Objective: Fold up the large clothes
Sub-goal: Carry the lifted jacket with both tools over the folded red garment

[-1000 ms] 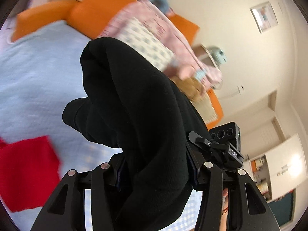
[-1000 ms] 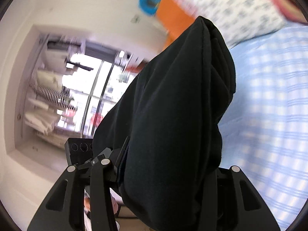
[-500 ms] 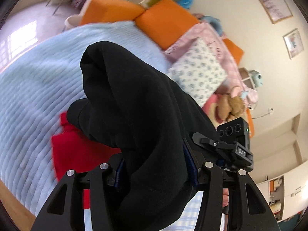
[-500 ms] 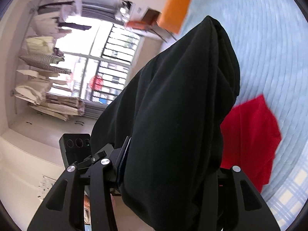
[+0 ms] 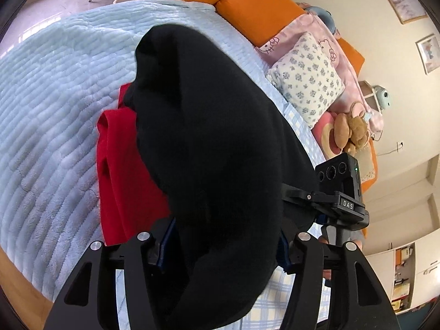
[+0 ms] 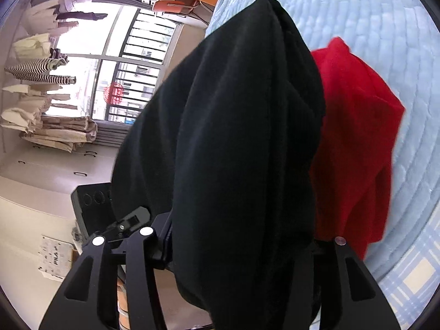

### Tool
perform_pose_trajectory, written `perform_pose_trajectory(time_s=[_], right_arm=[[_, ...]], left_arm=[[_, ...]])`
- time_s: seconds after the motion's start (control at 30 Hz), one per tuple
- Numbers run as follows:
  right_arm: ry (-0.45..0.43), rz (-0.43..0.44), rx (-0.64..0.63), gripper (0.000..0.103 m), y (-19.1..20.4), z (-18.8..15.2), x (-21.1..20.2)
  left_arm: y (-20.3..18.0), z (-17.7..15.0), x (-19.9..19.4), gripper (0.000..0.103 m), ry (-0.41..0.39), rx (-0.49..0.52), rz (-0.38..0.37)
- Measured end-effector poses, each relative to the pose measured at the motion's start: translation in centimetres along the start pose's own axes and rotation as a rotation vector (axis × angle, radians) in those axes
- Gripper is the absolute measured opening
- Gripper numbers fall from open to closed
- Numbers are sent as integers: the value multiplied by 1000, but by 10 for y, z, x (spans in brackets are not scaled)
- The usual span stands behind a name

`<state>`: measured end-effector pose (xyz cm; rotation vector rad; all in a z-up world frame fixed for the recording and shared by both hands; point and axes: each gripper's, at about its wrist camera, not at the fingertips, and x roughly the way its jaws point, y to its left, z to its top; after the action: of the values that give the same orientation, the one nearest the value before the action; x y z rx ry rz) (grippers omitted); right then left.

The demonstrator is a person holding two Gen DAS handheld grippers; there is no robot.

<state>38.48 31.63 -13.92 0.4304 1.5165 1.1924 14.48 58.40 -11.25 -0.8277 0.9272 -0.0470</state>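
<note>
Bed: light-blue ribbed blanket (image 5: 55,104) covers most of it, blue-checked sheet (image 6: 412,277) showing at the near edge.

Orange cushions (image 5: 255,5) line the far side, with a pink patterned cover (image 5: 308,27), a floral pillow (image 5: 308,82) and a brown plush toy (image 5: 349,132) next to them.

In the right wrist view a barred window (image 6: 129,63) and hanging clothes (image 6: 41,68) sit off to the left.

Black garment (image 5: 214,151): bunched into a thick fold, bulging forward out of both tools and blocking most of each view. It hangs over the blanket, just above and partly in front of the red garment (image 5: 123,170), which lies flat on the blanket.

Left gripper (image 5: 222,250): jaws opening, black fabric packed between them and fills the gap; the pads are hidden, so contact looks likely but release can't be ruled out.

Right gripper (image 6: 236,244): same story, jaws opening with the black fold wedged between them.

The right tool's body shows at the right edge of the left wrist view.
</note>
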Motion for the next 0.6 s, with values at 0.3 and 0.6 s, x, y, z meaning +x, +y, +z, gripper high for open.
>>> perform_pose_trajectory(time_s=[0.3, 0.6], right_arm=[[-6, -62, -27, 71, -8, -8, -13], [-209, -149, -99, 78, 23, 5, -106]], left_arm=[[16, -22, 7, 67, -20, -2, -38], [16, -24, -80, 84, -98, -21, 21]])
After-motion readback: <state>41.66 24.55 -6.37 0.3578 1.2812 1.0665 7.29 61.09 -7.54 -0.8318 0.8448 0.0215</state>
